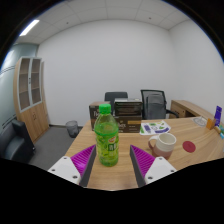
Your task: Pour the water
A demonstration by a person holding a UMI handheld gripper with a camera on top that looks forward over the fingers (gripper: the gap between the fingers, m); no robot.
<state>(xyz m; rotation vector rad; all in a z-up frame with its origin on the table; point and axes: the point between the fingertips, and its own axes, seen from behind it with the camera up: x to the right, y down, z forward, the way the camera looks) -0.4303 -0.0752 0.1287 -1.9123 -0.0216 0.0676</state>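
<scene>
Office room, wooden desk [185,150] running ahead & to the right of the gripper [115,160]. Fingers spread fairly wide, purple pads [83,156] facing inward, nothing pressed between them. Green plastic bottle [107,136] w/ green cap stands upright on the desk just ahead of the fingers, roughly centred btw them, closer to the left finger; gaps visible on both sides, so it rests on its own, not held. Label on bottle has a lighter band, text too small to read.

Right of the bottle, just beyond the right finger: white cup [166,142] upright on the desk, dark inside, contents can't tell. Further right a small white item [187,147] near the desk's far part, unclear what. Behind the cup some papers or flat stuff [155,127] on the desk.

Beyond the desk: two black office chairs [153,103] by the white back wall, a dark box-like unit [127,110] btw them. Left side: wooden cabinet [32,95] w/ glass doors, small bin [72,127] on the grey floor near it. Ceiling light strip [28,27] on, upper left
</scene>
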